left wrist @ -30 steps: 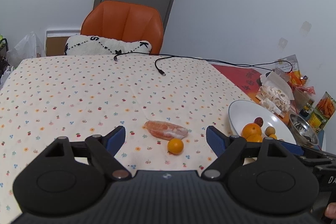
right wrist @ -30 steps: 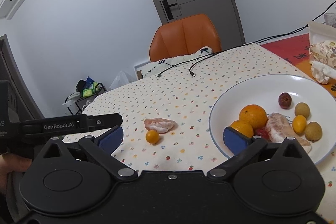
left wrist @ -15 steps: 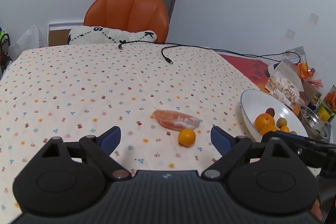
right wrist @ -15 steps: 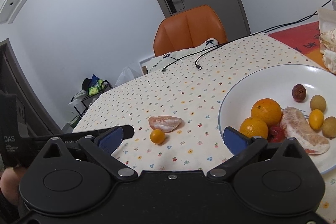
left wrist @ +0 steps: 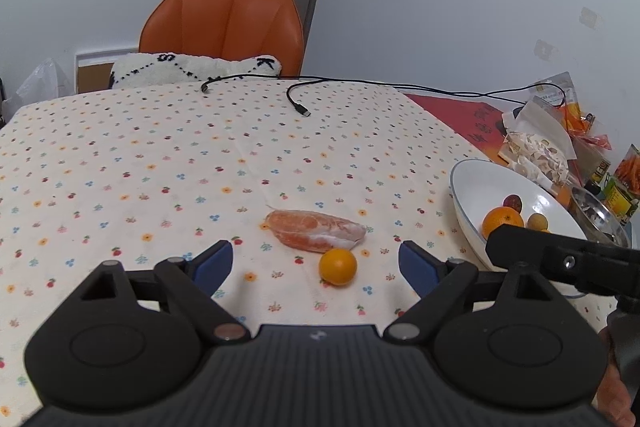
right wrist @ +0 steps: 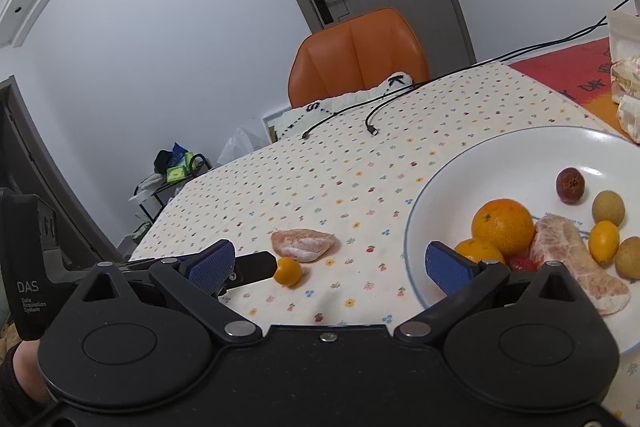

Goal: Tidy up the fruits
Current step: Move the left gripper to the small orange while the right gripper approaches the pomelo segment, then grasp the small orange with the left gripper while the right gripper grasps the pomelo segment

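— Two grippers, both yours: how do they stand?

— Your left gripper (left wrist: 316, 261) has its blue-padded jaws spread wide and holds nothing. It hangs low over the flower-print tablecloth (left wrist: 160, 163). Your right gripper (right wrist: 332, 265) is spread just as wide, also empty, its right pad over the near rim of the white round ceramic plate (right wrist: 480, 155).

— And the fruit you are after?

— A small round orange kumquat (left wrist: 337, 266) lies on the cloth just ahead of your left gripper, between the lines of its fingers. Touching it, or nearly so, on the far side lies a peeled pink pomelo segment (left wrist: 316, 230). In the right view one finger of the left gripper reaches up to the kumquat (right wrist: 287, 271); whether it touches, I cannot tell.

— The plate?

— It sits to the right of both loose pieces, well apart from them. You have two oranges (right wrist: 502, 227) in it, another pomelo segment (right wrist: 576, 259), a dark red round fruit (right wrist: 570, 185), a yellow kumquat (right wrist: 603, 241) and two brownish-yellow round fruits (right wrist: 608, 207).
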